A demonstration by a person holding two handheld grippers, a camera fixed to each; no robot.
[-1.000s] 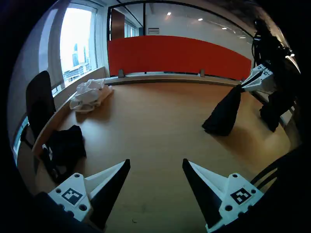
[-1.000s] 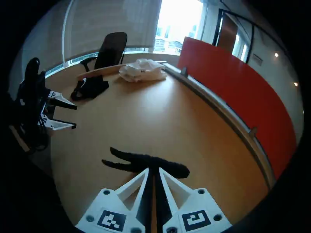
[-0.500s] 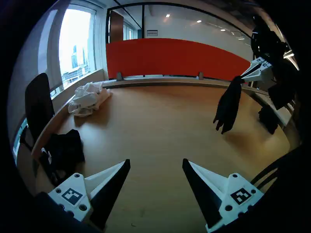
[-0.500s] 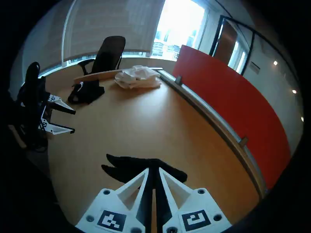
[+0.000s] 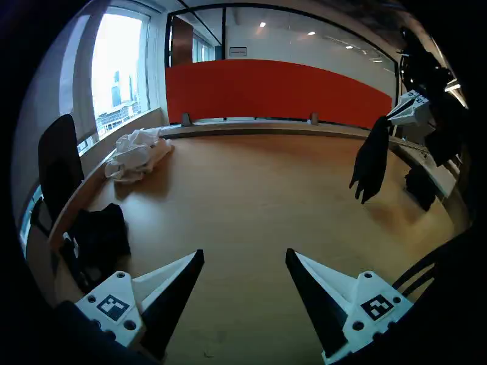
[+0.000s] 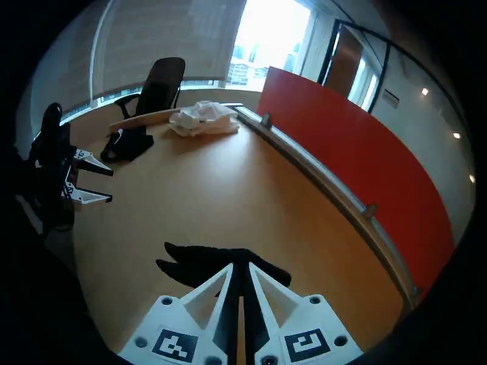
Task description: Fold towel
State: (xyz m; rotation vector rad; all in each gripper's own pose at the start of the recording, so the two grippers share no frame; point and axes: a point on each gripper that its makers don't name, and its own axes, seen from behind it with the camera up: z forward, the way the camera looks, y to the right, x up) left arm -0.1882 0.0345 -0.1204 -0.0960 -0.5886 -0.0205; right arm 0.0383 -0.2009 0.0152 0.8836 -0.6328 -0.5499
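Observation:
A black towel point(image 5: 370, 164) hangs in the air off the wooden table point(image 5: 255, 182), pinched at its top by my right gripper point(image 5: 389, 118) at the far right of the left gripper view. In the right gripper view the same towel point(image 6: 213, 264) droops just beyond the tips of my right gripper point(image 6: 241, 274), whose jaws stand pressed together on the cloth. My left gripper point(image 5: 243, 258) stands open low over the near table edge with nothing between its fingers; it also appears at the left of the right gripper view as the left gripper point(image 6: 103, 182).
A crumpled white cloth pile point(image 5: 135, 155) lies at the far left of the table near the window. A black cloth heap point(image 5: 100, 234) sits at the near left edge by an office chair point(image 5: 58, 164). A red divider panel point(image 5: 274, 88) runs along the table's far side.
My right gripper has lifted the black towel off the table and carried it up and to the right. The left gripper has stayed in place and open.

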